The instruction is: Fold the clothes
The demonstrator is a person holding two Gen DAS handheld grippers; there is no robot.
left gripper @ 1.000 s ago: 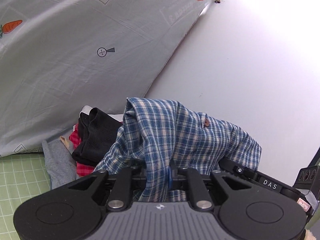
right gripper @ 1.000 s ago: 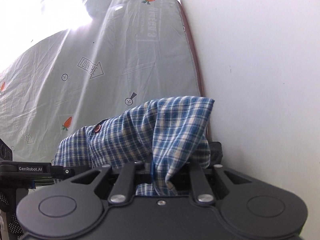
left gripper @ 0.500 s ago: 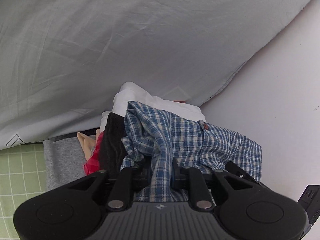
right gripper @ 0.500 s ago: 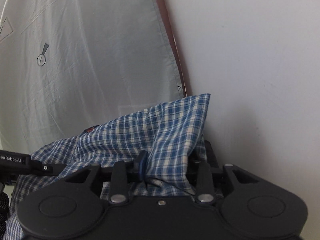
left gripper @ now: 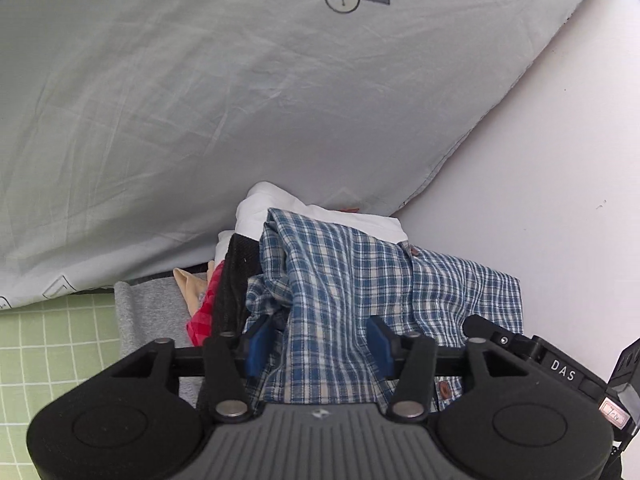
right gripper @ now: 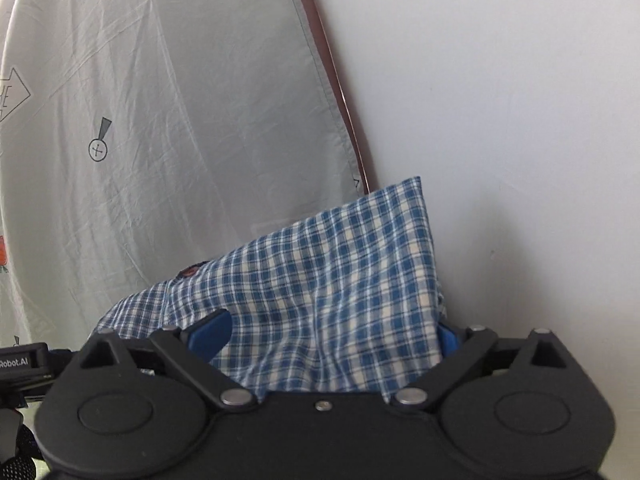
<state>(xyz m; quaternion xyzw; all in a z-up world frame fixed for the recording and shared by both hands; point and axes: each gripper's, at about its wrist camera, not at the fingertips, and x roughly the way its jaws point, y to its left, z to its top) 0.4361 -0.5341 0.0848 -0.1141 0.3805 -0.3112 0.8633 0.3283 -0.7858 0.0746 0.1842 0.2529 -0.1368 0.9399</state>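
A folded blue plaid shirt [left gripper: 360, 280] lies on top of a pile of clothes against the wall. My left gripper [left gripper: 318, 346] is opening, its blue pads [left gripper: 256, 344] spread apart with a fold of the shirt loose between them. In the right wrist view the same plaid shirt [right gripper: 340, 280] fills the space between the fingers of my right gripper [right gripper: 324, 336], which is also opening; its blue pads [right gripper: 210, 334] stand wide and do not press the cloth.
Under the shirt sit a white garment [left gripper: 276, 204], a black one [left gripper: 234, 284], a red one [left gripper: 204, 312] and a grey one [left gripper: 148, 312]. A pale printed sheet [left gripper: 200, 100] hangs behind. A white wall [left gripper: 540, 160] stands to the right. A green checked mat [left gripper: 52, 344] lies left.
Both grippers were shut on the plaid shirt and carried it forward and down onto the pile; now both sets of jaws have spread and the shirt rests on the stack.
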